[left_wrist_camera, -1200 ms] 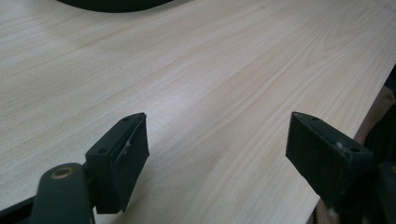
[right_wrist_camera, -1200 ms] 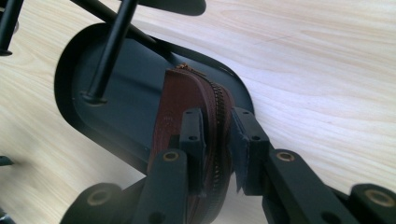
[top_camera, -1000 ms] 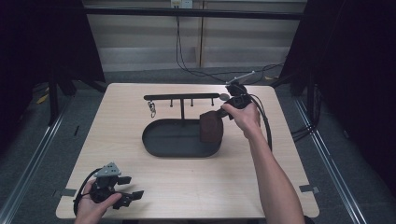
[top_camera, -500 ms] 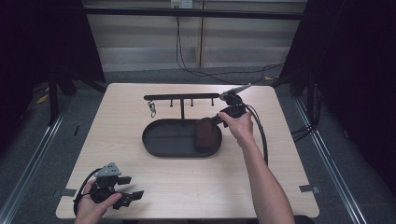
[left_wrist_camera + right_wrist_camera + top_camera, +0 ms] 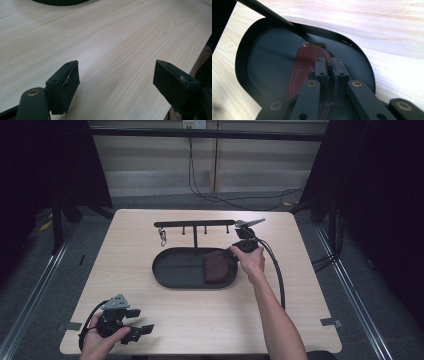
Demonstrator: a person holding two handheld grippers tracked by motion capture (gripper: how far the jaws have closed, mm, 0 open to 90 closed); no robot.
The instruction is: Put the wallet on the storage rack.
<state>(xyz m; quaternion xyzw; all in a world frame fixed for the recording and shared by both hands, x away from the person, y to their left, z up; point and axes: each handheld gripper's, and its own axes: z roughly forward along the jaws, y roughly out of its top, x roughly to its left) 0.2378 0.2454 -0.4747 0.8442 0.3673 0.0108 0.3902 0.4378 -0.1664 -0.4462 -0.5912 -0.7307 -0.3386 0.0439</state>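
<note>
Leather, a dark red-brown wallet [image 5: 303,68] with its lower part hidden behind the black jaws, lies at the right end of the black oval tray [image 5: 175,270], and the right gripper [image 5: 329,71] is clamped tight on its edge. Behind the tray stands a black hook rack [image 5: 195,225] with a key ring [image 5: 163,239] too small to read. The left gripper [image 5: 116,85] rests with jaws wide apart near the front left corner of the pale wooden table [image 5: 200,320], with dark surroundings beyond.

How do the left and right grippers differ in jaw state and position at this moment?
The left gripper has its jaws wide apart with nothing between them; the right gripper has its jaws shut on the dark red leather pouch. The left sits at the table's near edge, over bare wood; the right reaches into the black oval tray. Each is held in one hand.
</note>
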